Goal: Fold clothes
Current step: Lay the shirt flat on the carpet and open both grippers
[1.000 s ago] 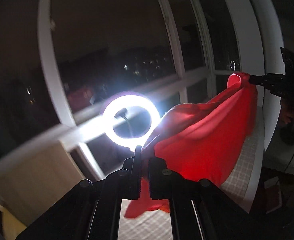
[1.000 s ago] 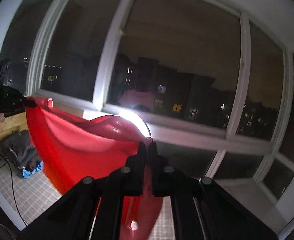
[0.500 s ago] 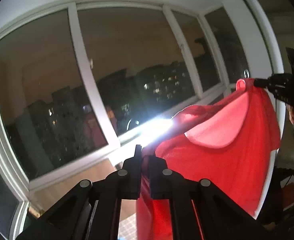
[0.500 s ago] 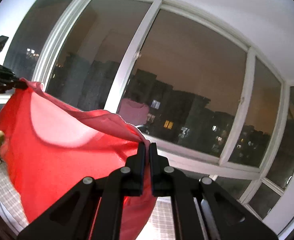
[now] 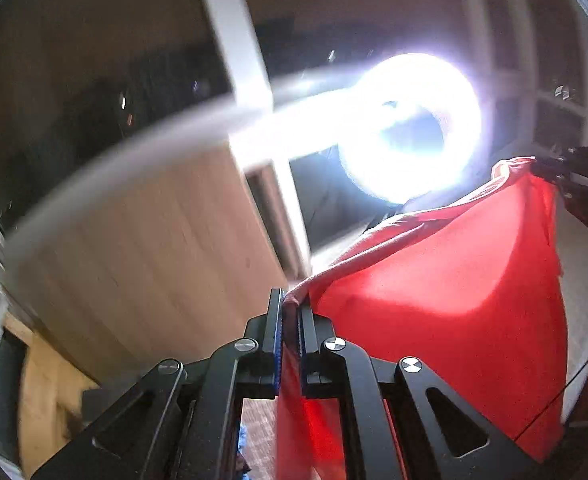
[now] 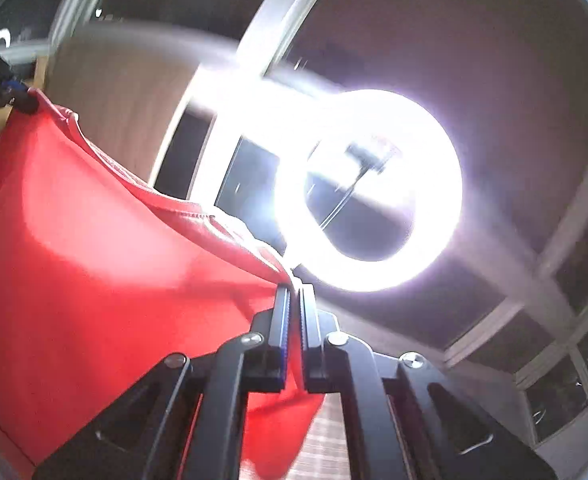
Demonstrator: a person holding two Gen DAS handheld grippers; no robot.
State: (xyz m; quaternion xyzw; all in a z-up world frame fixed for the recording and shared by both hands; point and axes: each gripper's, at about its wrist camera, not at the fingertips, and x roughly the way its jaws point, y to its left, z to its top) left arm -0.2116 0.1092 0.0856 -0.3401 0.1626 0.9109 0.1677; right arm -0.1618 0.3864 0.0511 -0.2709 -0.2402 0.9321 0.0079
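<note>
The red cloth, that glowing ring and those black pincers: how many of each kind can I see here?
Red cloth: 1, pinched at two spots along its upper edge and hanging between them.
Black pincers: 2, the left gripper and the right gripper, both shut on the cloth.
Ring light: 1, lit, in front of the dark window.
Total: 4

We see a red garment (image 5: 446, 280) of soft matt cloth, smooth with a stitched hem. Our grippers (image 5: 289, 308) look like matt black plastic with shiny metal screws (image 5: 334, 345). The cabinet (image 5: 141, 256) looks like pale, smooth wood.
</note>
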